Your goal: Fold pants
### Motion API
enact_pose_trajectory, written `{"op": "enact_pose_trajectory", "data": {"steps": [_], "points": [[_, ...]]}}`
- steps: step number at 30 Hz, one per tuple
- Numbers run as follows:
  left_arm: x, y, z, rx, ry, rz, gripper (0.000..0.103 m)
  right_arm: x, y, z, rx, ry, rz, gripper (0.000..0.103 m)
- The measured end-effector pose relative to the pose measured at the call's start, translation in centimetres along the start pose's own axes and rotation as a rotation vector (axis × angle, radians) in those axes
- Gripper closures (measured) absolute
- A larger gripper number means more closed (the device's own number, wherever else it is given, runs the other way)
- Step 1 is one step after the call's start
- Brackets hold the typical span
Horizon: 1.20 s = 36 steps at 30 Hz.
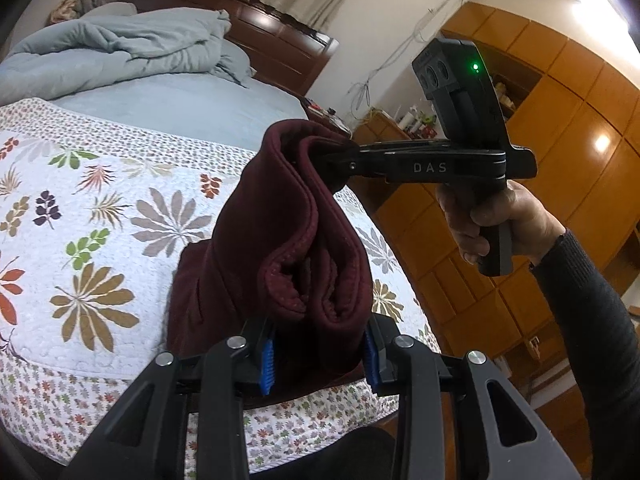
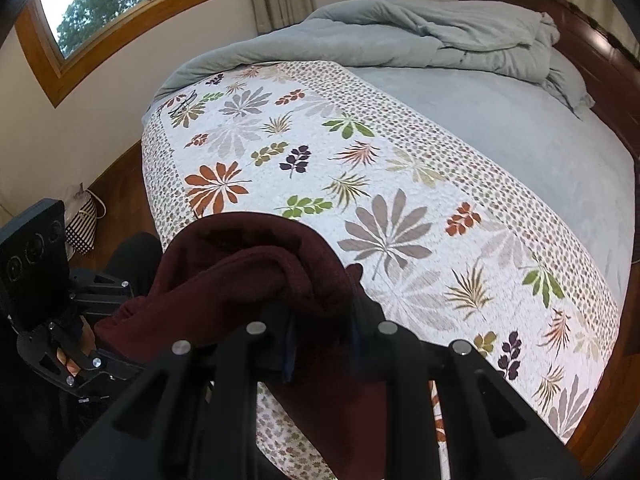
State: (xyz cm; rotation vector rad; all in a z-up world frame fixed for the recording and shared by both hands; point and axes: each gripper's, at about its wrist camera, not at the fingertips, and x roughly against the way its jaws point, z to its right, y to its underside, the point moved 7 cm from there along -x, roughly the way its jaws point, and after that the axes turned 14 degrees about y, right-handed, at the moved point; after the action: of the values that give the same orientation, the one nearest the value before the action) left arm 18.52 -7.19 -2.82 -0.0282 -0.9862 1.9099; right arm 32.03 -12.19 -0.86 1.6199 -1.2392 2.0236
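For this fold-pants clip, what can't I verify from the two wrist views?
- Pants: bunched in both views, so waistband, leg ends and fold count are unreadable.
- Right tool: right wrist view, its pads are buried in fabric.
- Left tool: the pants' lower edge runs behind it.
- Shelf items: left wrist view, too small.

can't see the right gripper (image 2: 320, 344) fingertips at all, the pants (image 2: 240, 280) bury them; left gripper (image 1: 318, 360) pads mostly covered too, and the pants' lower end drops behind the gripper frame
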Motion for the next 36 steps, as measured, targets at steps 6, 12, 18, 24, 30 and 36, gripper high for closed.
{"op": "enact_pose_trajectory", "data": {"steps": [6,12,18,24,30,36], "points": [[-2.5,0.9,1.4,-0.032,0.011,-0.045,0.070,0.4,2.6,1.5,-0.018,0.016,0.013,0.084],[-5.1,1.9,2.0,-0.047,0.022,-0.090,0.070,0.1,5.2,3.1,-0.030,0.032,0.027,0.084],[-7.4,2.8,2.5,-0.060,0.025,-0.130,0.070,-0.5,7.6,4.8,-0.055,0.045,0.042,0.084],[-9.5,3.8,2.9,-0.068,0.031,-0.169,0.070,-0.8,9.8,6.3,-0.071,0.055,0.054,0.085],[-11.0,4.3,3.2,-0.073,0.033,-0.199,0.070,-1.3,11.1,7.3,-0.092,0.051,0.053,0.084],[-12.0,4.8,3.3,-0.076,0.033,-0.219,0.070,-1.7,12.0,7.8,-0.105,0.047,0.056,0.084]]}}
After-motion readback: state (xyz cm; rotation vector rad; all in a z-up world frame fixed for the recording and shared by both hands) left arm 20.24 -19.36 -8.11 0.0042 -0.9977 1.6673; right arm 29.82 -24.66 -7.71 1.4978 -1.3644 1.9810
